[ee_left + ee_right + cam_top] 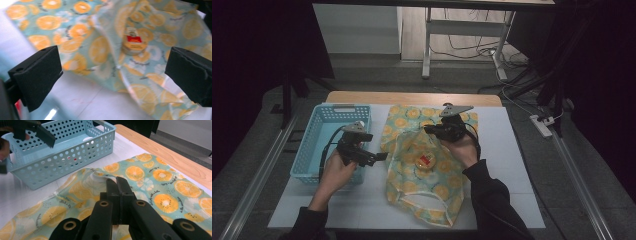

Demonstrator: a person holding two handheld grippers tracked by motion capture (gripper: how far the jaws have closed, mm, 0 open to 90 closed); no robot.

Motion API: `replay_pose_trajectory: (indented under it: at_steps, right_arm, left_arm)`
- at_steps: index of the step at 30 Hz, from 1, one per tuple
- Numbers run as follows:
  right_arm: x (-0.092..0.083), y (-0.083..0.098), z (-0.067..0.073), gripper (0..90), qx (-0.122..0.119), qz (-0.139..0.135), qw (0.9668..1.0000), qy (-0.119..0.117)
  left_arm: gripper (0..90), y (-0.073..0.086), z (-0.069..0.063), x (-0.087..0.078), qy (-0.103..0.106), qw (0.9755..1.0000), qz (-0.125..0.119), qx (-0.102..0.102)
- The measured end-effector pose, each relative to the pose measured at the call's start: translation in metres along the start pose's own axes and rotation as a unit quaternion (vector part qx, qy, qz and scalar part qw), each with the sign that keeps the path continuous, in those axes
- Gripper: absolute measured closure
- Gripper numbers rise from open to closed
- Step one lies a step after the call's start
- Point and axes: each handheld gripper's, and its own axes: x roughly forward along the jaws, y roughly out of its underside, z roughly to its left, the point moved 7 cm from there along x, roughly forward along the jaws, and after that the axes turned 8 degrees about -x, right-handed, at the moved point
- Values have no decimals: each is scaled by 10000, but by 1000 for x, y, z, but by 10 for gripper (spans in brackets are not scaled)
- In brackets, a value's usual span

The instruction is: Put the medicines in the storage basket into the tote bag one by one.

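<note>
A cloth bag (422, 185) printed with orange slices lies on the white mat. My right gripper (434, 131) is shut on a fold of the bag (160, 185) and holds that part raised; its jaws (116, 182) meet on the cloth. A small round tin (426, 161) with a red label rests on the cloth under the raised fold. My left gripper (374, 157) stands open beside the bag's left edge with nothing between its jaws. In the left gripper view, the gripper (113, 72) faces the bag (82, 32) and the tin (133, 43).
A light blue perforated basket (312, 145) stands left of the bag, also seen in the right gripper view (62, 157). The wooden table edge (412, 97) runs behind the mat. White mat lies bare to the right of the bag.
</note>
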Motion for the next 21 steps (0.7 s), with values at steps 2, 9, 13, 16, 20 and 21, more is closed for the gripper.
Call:
replay_pose_trajectory:
  at_steps: [2,9,13,16,20,21]
  right_arm:
    - [0,0,0,900,-4,7,10000,-4]
    - [0,0,0,900,-9,7,10000,0]
    - [0,0,0,900,-19,10,10000,-4]
    - [1,0,1,900,-17,12,10000,-1]
    - [2,0,1,900,-20,13,10000,-13]
    - [2,1,1,900,-22,16,10000,-14]
  left_arm:
    - [6,1,8,-5,-100,9999,-24,-88]
    - [0,9,34,-14,-579,9978,-10,-312]
    - [0,16,49,-16,-890,9949,134,-461]
    - [2,20,58,-18,-1120,9919,240,-543]
    - [5,23,66,-18,-1158,9909,336,-603]
    - [5,24,69,-18,-1165,9906,363,-613]
